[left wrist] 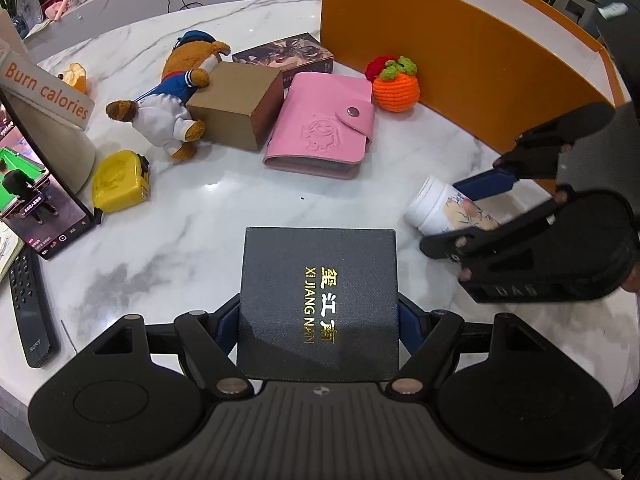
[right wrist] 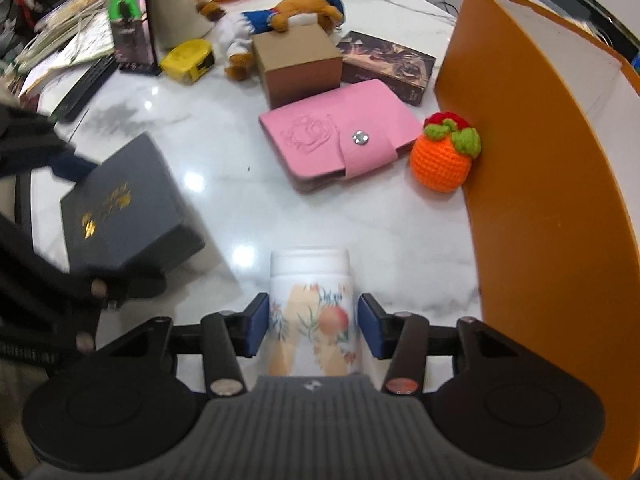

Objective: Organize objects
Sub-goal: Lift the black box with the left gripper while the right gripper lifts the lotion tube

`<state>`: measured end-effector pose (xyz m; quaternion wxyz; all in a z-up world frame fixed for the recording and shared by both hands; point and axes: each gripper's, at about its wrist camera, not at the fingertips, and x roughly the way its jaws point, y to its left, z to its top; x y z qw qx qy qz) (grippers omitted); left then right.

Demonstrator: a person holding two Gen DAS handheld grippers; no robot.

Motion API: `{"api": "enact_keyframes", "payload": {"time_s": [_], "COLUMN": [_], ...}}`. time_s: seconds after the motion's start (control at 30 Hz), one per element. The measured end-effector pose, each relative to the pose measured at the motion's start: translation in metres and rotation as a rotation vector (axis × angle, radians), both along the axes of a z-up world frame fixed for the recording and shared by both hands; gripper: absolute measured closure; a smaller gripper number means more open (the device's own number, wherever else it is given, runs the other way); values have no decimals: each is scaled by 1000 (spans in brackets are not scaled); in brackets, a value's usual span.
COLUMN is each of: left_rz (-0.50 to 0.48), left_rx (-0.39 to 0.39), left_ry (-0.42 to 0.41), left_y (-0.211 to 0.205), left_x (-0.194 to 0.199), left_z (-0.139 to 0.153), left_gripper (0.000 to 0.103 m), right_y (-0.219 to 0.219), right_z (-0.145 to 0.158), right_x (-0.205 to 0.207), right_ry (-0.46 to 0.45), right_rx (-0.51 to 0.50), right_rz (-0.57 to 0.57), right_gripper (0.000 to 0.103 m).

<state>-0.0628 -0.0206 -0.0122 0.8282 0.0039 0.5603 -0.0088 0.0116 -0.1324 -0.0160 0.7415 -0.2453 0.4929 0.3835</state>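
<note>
My left gripper (left wrist: 319,316) is shut on a black box with gold lettering (left wrist: 319,304), holding it low over the marble table; the box also shows in the right wrist view (right wrist: 120,208). My right gripper (right wrist: 312,326) has its blue pads on both sides of a white floral jar (right wrist: 310,312), seemingly closed on it; the jar also shows in the left wrist view (left wrist: 444,210). An orange box wall (left wrist: 460,56) stands at the right, also in the right wrist view (right wrist: 552,200).
On the table lie a pink wallet (left wrist: 320,124), a brown carton (left wrist: 236,104), a teddy bear (left wrist: 176,92), a crochet orange (left wrist: 396,84), a dark patterned box (left wrist: 284,56), a yellow tape measure (left wrist: 120,180), a phone (left wrist: 36,184) and a remote (left wrist: 30,312).
</note>
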Motion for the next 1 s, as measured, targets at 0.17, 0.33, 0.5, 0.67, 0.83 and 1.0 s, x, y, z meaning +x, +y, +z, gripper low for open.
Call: {"api": "enact_keyframes", "payload": {"time_s": [0.17,0.33,0.5,0.67,0.83,1.0], "left_rz": [-1,8,11,9,-17,-40], "left_rx": [4,3,5,9,25,41], "left_ry": [0,-6,-18,-51,-90,-139], "left_y": [4,5,5,2,-7,-16], "left_x": [0,0,3,10,20,39], "left_z": [1,4,10,26,46,69], "left_gripper": [15,15,15,15,15,15], "right_y": [4,5,-6,-20,-32,-56], "right_z": [0,11,45,79,111,148], "right_x": [3,2,8,21,30,41], "right_ry": [11,10,-11,-37,-81,-138], "right_rx": [3,37,139,238,310,401], "right_rz": [-15,-18,-58,-113,-149,-210], "right_gripper": [57,57,57,57,57,57]}}
